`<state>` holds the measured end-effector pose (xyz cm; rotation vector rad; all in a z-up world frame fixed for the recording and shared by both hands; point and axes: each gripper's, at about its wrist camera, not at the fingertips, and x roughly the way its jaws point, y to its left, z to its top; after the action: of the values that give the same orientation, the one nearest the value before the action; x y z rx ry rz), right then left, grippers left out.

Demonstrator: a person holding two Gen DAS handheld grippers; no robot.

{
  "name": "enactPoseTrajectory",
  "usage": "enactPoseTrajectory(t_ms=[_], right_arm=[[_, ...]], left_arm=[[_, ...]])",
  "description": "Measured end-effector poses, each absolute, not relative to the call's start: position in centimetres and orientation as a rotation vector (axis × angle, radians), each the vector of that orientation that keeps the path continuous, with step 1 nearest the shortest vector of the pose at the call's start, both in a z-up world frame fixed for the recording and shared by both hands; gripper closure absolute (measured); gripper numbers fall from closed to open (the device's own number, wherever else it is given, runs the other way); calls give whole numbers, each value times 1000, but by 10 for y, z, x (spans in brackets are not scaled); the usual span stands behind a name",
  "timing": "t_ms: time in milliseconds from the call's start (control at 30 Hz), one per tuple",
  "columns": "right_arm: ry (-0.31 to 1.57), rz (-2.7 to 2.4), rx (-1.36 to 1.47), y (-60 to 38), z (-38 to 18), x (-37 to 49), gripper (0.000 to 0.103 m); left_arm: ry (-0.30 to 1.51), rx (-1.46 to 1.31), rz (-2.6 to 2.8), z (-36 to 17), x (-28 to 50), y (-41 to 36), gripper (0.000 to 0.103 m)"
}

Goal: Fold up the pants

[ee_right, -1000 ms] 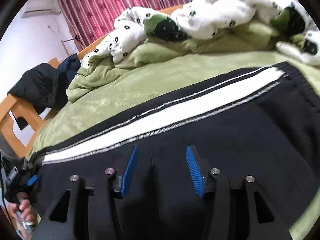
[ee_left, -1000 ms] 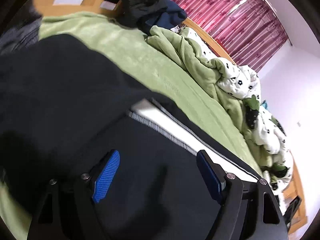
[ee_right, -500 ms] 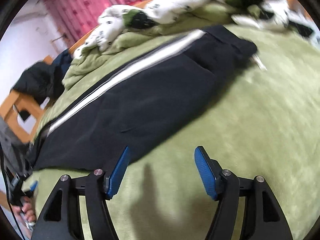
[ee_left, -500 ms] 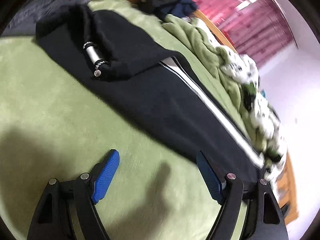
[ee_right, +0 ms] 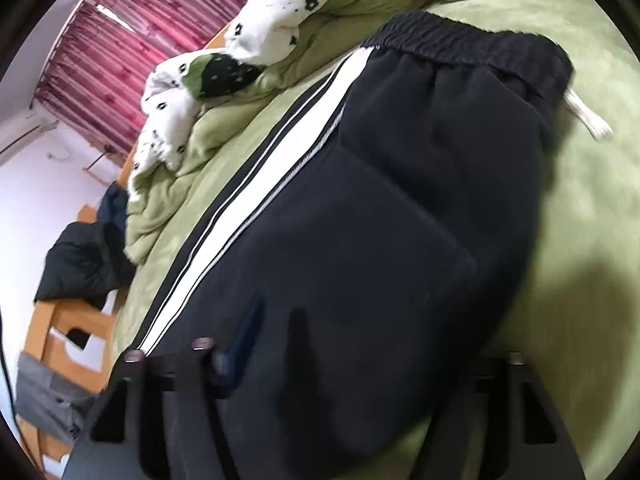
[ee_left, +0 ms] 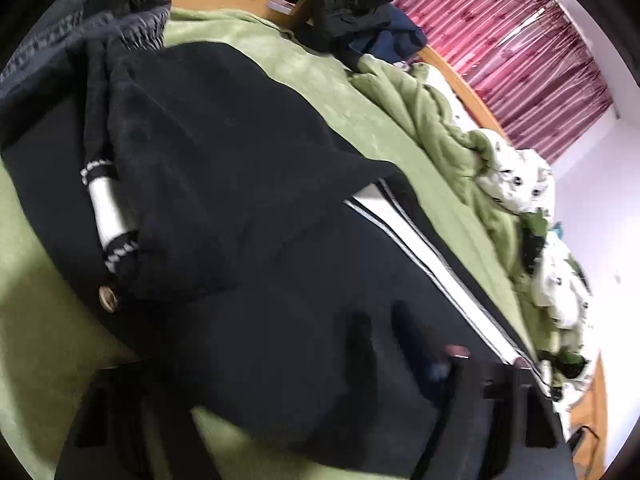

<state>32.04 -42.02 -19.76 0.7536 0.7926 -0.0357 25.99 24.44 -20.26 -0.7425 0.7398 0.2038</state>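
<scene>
Both pairs of jaws are closing at this moment, each low over the black pants (ee_right: pixel 380 240), with the cloth of the near edge between them. The frames are blurred and the fingers are dark against dark cloth, so I cannot tell if the pads already press on the fabric.

The pants lie flat on the green bed (ee_right: pixel 580 220), folded along their length, with the white side stripe (ee_right: pixel 256 184) on the far side. In the right wrist view the elastic waistband (ee_right: pixel 460 40) is at the far end and a white drawstring (ee_right: pixel 588 116) sticks out beside it. In the left wrist view the cuff end (ee_left: pixel 192 160) is turned over, showing a white band (ee_left: pixel 108 208) and a small metal ring (ee_left: pixel 107 292).

The left gripper (ee_left: pixel 380 344) sits toward the cuff side, the right gripper (ee_right: pixel 276 336) toward the waist side.

To do this step well, I think each gripper should take all layers of the near edge together, not only the top one, and bite deep enough that the cloth does not slip. Both should then lift at the same height and pace, so the fold stays straight. The loose drawstring may drag, so it is better tucked in.
</scene>
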Motion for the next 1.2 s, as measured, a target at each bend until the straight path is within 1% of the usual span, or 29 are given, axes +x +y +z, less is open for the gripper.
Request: enactPoseTrajectory(t_ms=[33, 67, 100, 133, 267, 333, 467, 667, 767, 800, 867, 900, 933, 967, 1000, 1033, 1133, 1200], right_arm=[[796, -33, 766, -424, -201, 324, 86], [776, -25, 832, -430, -204, 321, 87], [757, -25, 854, -432, -203, 315, 89], [740, -29, 837, -432, -196, 308, 90], [706, -19, 779, -433, -170, 280, 91], [713, -27, 771, -439, -164, 264, 93], [719, -49, 703, -461, -154, 211, 93], [723, -66, 681, -503, -159, 114, 93], [777, -63, 657, -516, -175, 92, 92], [798, -60, 651, -517, -182, 90, 90], [811, -80, 607, -521, -188, 77, 82], [797, -91, 578, -522, -187, 70, 71], [772, -105, 549, -523, -183, 62, 62], [726, -142, 516, -525, -178, 51, 57], [701, -174, 500, -528, -175, 46, 45], [688, -195, 496, -532, -173, 44, 39], [673, -200, 561, -551, -174, 55, 39], [649, -216, 624, -568, -175, 67, 39]], left_arm=[[754, -721, 268, -205, 258, 247, 84], [748, -746, 263, -206, 256, 250, 84], [739, -784, 249, -207, 252, 254, 89], [739, -794, 244, -206, 248, 255, 91], [732, -730, 241, -188, 223, 243, 91], [732, -673, 210, -175, 200, 227, 91], [748, -581, 159, -167, 154, 199, 91], [782, -484, 82, -168, 70, 152, 91], [798, -421, 84, -173, 56, 139, 90], [804, -412, 87, -176, 54, 138, 88], [828, -434, 79, -179, 54, 142, 83], [853, -454, 76, -179, 54, 146, 71], [872, -463, 63, -177, 52, 147, 56], [873, -459, 54, -177, 52, 146, 49], [865, -433, 53, -174, 46, 144, 37], [856, -406, 63, -172, 41, 142, 33], [840, -320, 85, -168, 24, 129, 33], [803, -312, 99, -163, 14, 123, 33]])
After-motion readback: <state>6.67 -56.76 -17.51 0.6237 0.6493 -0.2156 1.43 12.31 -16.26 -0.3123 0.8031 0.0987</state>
